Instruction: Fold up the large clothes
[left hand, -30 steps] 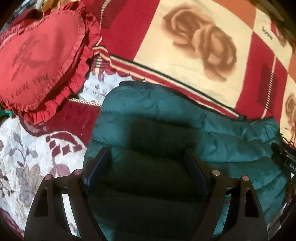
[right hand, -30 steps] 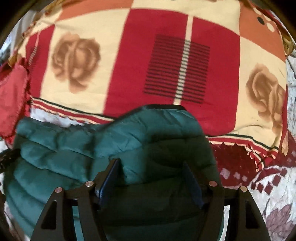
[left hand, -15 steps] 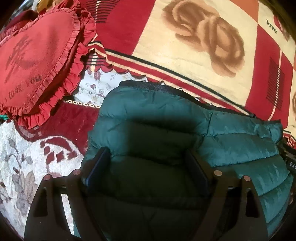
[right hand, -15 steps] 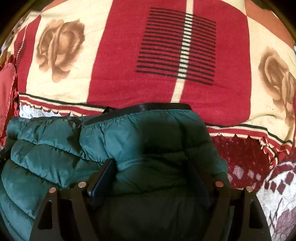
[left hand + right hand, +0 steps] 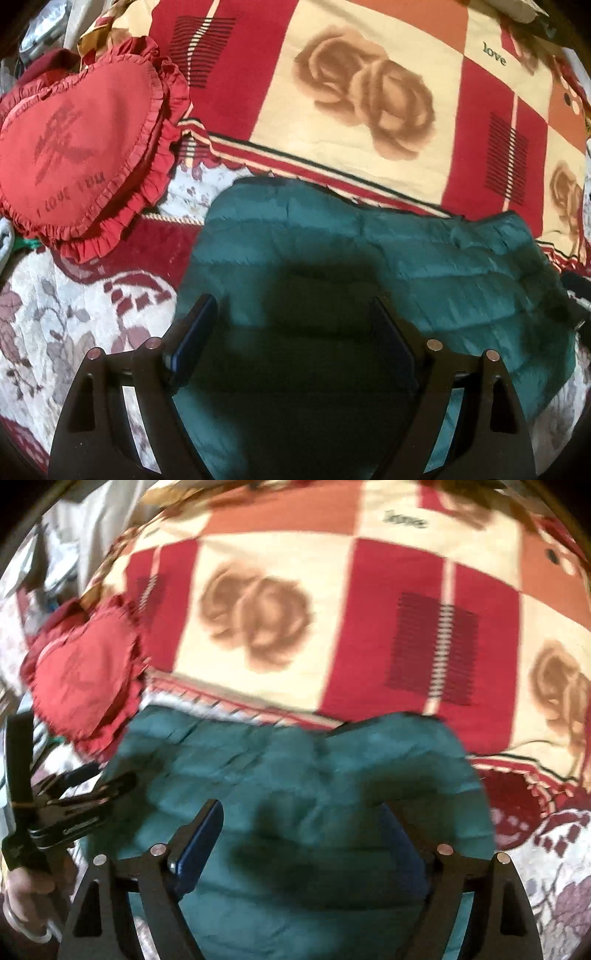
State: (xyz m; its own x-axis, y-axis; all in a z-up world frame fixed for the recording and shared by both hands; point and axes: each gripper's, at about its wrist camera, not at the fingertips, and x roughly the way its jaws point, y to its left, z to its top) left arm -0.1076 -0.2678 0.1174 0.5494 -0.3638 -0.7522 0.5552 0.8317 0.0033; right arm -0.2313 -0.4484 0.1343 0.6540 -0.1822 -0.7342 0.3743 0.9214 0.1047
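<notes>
Teal quilted puffer jacket lies bunched on the bed, over a floral white-and-maroon quilt, its black-trimmed far edge touching the red-and-cream rose-patterned blanket. From where I steer, its long axis runs crosswise, left to right, and it sits directly ahead of and beneath both claws, so neither hand is clearly nearer; each covers one end. My left claw is spread wide, fingers straddling the padded fabric without pinching it, as far as I can judge. My right claw is likewise released and wide, poised over the other end; that view is blurred, so contact is uncertain. A red heart-shaped ruffled cushion rests just beside the jacket's left end, clear of the fold.
</notes>
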